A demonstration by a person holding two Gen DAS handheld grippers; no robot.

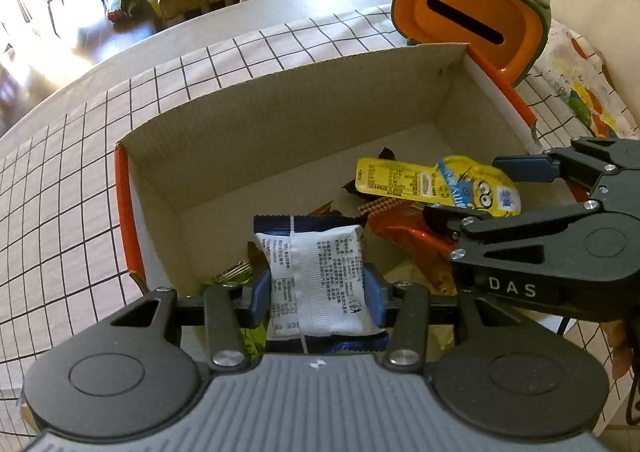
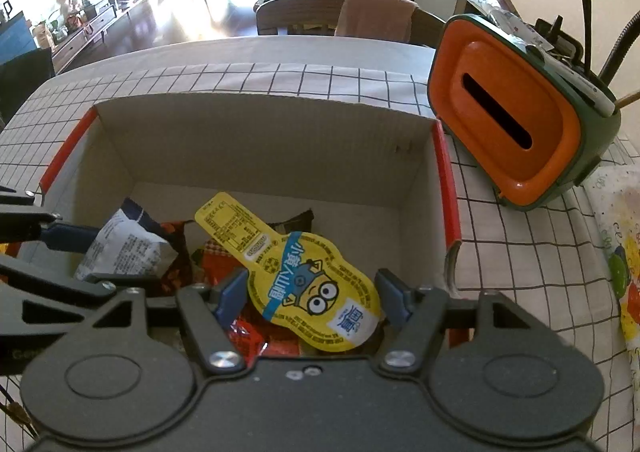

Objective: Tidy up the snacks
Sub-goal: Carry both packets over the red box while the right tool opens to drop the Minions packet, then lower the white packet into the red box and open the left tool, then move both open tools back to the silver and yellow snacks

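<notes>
An open cardboard box with orange-red edges stands on the checked tablecloth, and several wrapped snacks lie at its near end. My left gripper is shut on a white snack packet with blue ends, held just over the box's near edge. My right gripper is over the box too. Its blue pads press both sides of a yellow cartoon-printed snack pack, above the orange wrappers. In the left wrist view the right gripper reaches in from the right with the yellow pack.
An orange and green container with a dark slot leans at the box's far right corner, with brushes and pens behind it. A colourful printed bag lies to the right. A wooden chair stands beyond the table's far edge.
</notes>
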